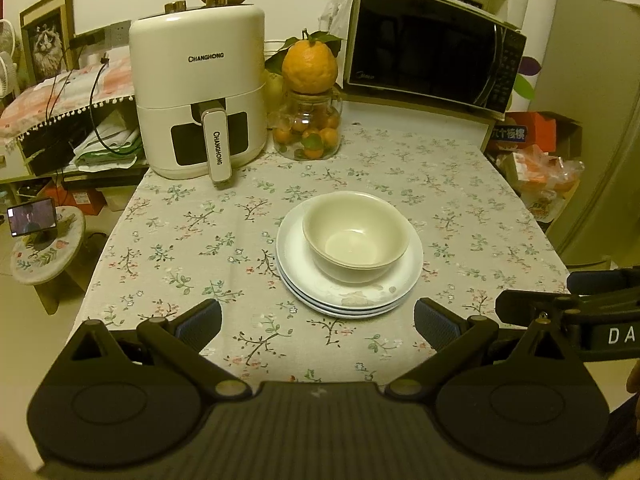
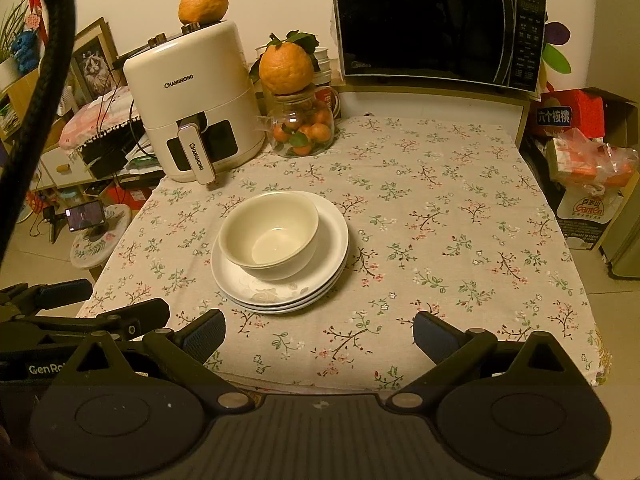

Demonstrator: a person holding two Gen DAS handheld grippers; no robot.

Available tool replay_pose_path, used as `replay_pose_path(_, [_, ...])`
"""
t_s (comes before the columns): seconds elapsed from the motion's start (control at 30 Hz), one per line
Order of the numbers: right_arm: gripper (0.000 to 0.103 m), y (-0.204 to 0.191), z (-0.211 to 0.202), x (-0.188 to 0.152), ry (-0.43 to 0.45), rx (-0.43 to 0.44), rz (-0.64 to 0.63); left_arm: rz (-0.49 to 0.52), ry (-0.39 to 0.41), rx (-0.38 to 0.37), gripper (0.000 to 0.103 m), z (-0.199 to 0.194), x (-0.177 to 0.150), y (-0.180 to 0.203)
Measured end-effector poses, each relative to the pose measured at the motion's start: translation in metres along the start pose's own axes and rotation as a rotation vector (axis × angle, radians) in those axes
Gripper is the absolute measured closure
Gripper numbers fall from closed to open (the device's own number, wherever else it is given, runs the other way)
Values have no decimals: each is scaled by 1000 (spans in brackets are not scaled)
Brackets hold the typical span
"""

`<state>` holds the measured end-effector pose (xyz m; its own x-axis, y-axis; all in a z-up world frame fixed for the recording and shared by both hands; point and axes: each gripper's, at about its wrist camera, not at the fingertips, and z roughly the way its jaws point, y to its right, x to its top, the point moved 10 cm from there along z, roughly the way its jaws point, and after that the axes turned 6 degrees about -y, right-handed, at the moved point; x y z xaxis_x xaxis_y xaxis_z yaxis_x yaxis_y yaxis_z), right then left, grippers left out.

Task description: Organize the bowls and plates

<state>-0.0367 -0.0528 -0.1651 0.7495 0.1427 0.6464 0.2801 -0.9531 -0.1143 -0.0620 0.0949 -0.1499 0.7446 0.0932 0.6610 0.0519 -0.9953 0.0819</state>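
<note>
Bowls [image 1: 355, 236] sit nested, cream and glossy, on a short stack of white plates [image 1: 348, 300] near the middle of the table; the lower bowl shows only as a thin rim under the upper one; the top plate carries a faint leaf print at its near edge, and the plate rims are thin, smooth and round, fanned slightly toward the camera.

The floral tablecloth [image 2: 440, 216] is matte woven fabric, lying flat; it drops over the near edge just ahead of both grippers and over the left edge beside a low stool [image 2: 100, 236]; the whole right half of the cloth is bare and open, as is the strip between stack and near edge.

At the far-left corner stands a rounded white air fryer [image 1: 200, 96], its handle jutting toward the stack; just beside it is a glass jar [image 1: 308, 128] of small oranges; a black microwave [image 2: 436, 28] closes the back edge.

The left gripper [image 1: 318, 322] has its fingers spread wide, holding nothing, short of the plates; the right gripper [image 2: 319, 334] is likewise wide and empty, the stack ahead to its left.
</note>
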Motion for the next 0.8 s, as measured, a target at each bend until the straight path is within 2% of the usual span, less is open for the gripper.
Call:
replay_pose_path(0.4, [4,-12,3,-1,20,-27,14,-11,-18,67,0,3,0,-12])
replay_pose_path(0.8, [4,-13,2,0,34,-39,11,-6,-15,79,0,4,3,-11])
